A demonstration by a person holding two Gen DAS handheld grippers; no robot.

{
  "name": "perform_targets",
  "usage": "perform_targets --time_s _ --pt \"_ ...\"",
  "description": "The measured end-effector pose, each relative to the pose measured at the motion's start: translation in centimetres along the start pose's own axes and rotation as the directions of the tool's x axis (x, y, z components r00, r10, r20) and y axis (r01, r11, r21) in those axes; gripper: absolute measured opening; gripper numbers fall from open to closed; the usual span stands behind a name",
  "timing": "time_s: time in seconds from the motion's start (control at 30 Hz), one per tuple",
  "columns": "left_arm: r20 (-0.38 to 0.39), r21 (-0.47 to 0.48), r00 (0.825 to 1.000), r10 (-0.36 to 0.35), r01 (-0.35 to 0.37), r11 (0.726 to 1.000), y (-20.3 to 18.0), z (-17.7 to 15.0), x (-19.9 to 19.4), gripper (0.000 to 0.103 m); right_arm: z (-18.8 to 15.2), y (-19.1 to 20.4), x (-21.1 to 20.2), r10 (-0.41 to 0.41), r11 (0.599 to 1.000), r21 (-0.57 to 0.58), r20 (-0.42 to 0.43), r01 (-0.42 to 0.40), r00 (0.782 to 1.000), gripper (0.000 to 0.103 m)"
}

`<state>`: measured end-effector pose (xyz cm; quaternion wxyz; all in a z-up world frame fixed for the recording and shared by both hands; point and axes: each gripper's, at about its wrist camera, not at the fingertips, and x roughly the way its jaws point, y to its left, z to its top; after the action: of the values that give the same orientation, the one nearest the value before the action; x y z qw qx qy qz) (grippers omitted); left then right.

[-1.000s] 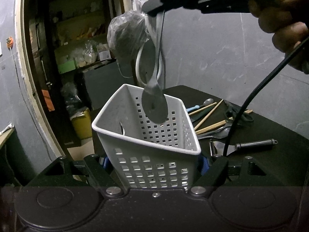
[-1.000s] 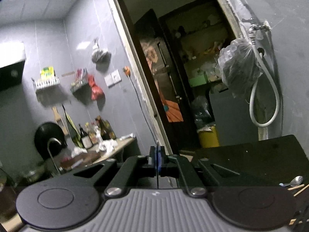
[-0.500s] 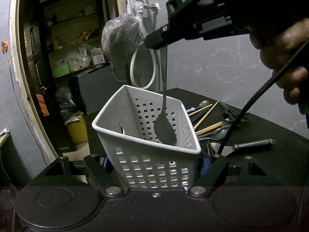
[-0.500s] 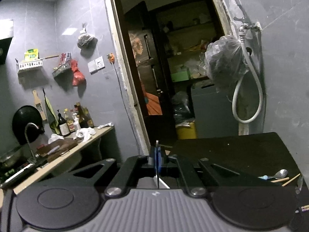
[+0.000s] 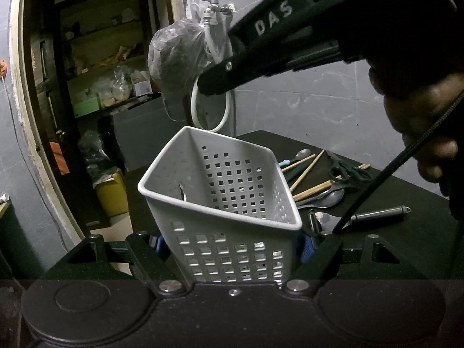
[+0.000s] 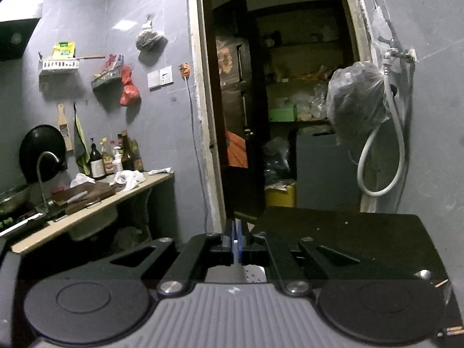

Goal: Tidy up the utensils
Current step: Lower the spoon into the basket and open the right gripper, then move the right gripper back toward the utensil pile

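Note:
My left gripper [image 5: 232,243] is shut on a white perforated basket [image 5: 223,203] and holds it tilted above the black table [image 5: 406,232]. A bit of a metal utensil [image 5: 182,194] shows inside the basket by its left wall. My right gripper [image 5: 214,85] hovers above the basket; in the right wrist view [image 6: 235,242] its blue pads stand nearly together with nothing seen between them. Loose utensils lie on the table to the right: chopsticks [image 5: 310,171], spoons [image 5: 327,197], a peeler [image 5: 374,216] and dark scissors [image 5: 348,171].
A doorway [image 5: 87,101] opens to the left, with a yellow bin [image 5: 111,192] on the floor. A bag [image 5: 177,61] and a white hose [image 5: 211,110] hang from a wall tap behind the basket. A counter with bottles [image 6: 110,159] stands at far left.
The spoon that hung from my right gripper went down into the basket and is no longer in the gripper. The right gripper has come closer over the basket.

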<state>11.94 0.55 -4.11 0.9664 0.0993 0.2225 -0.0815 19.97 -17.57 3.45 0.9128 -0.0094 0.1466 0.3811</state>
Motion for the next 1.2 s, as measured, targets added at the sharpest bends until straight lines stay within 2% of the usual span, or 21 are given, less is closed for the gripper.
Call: perform_targets --time_s 0.1,0.17,0.23,0.3,0.37,0.47,0.57,0.83,0.97,1.2 --pt "0.001 0.0 1.0 0.0 0.0 1.0 0.0 0.0 0.1 0.08 0.4 -0.2 -0.9 -0.03 1.0 0.005 0.031 0.029 0.999 0.015" --pt "0.001 -0.001 1.0 0.001 -0.001 1.0 -0.1 0.0 0.1 0.08 0.9 -0.7 -1.6 -0.06 0.998 0.009 0.058 0.059 0.997 0.041" --pt "0.003 -0.001 1.0 0.001 -0.001 1.0 -0.1 0.0 0.2 0.08 1.2 -1.2 -2.5 -0.099 0.995 0.01 0.082 0.099 0.992 0.056" --pt "0.006 -0.001 1.0 0.0 0.0 1.0 -0.1 -0.1 0.2 0.08 1.4 -1.8 -3.3 -0.141 0.99 0.013 0.097 0.14 0.985 0.064" --pt "0.006 -0.004 1.0 -0.001 0.002 1.0 0.0 -0.1 0.1 0.08 1.4 -2.6 -4.0 -0.188 0.982 0.012 0.106 0.188 0.976 0.084" --pt "0.005 -0.005 1.0 -0.002 0.002 1.0 0.1 -0.1 0.1 0.08 1.1 -3.7 -5.3 -0.261 0.965 0.011 0.116 0.261 0.958 0.096" --pt "0.0 -0.004 1.0 -0.002 0.002 1.0 0.1 -0.1 0.1 0.081 0.3 -4.9 -6.2 -0.313 0.95 0.024 0.096 0.312 0.945 0.103" --pt "-0.023 -0.005 1.0 0.004 -0.004 1.0 0.0 0.2 0.2 0.081 -3.5 -7.9 -7.4 -0.406 0.91 0.082 -0.03 0.407 0.913 0.103" --pt "-0.041 -0.011 0.999 0.01 -0.011 1.0 0.0 0.5 0.1 0.081 -5.3 -9.1 -7.5 -0.404 0.902 0.116 -0.105 0.415 0.909 0.103" --pt "-0.05 -0.03 0.998 0.025 -0.026 0.999 -0.1 0.6 0.2 0.081 -7.8 -10.5 -6.3 -0.351 0.908 0.134 -0.27 0.396 0.897 0.103"
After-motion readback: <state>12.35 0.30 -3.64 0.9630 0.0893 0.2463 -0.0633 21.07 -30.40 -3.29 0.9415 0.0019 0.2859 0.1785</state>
